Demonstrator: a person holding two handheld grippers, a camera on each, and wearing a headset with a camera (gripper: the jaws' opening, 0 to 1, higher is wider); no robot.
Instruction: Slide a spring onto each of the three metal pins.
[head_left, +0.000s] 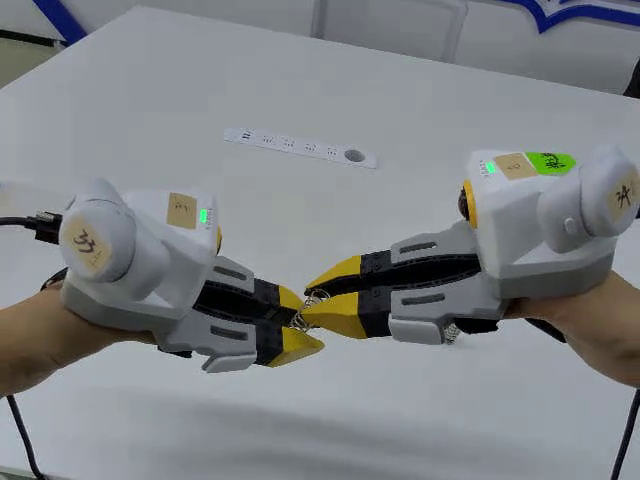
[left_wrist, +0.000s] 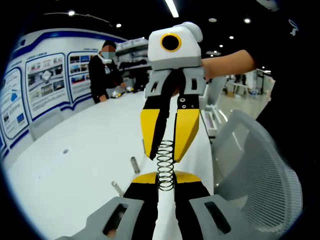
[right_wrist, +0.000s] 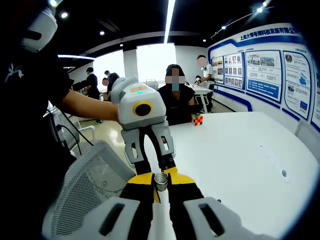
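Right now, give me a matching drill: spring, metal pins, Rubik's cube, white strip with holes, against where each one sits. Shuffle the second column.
Things:
1. spring
2. metal pins
3. Rubik's cube
4. white strip with holes

Places:
A. between the tips of the left hand-held gripper and the right hand-held gripper
B. far end of the table, near a seated person
C. on the table beyond both hand-held grippers, head view
D. on the table beside the left hand-held gripper

Pairs: 1-A; 2-D; 3-B; 4-C
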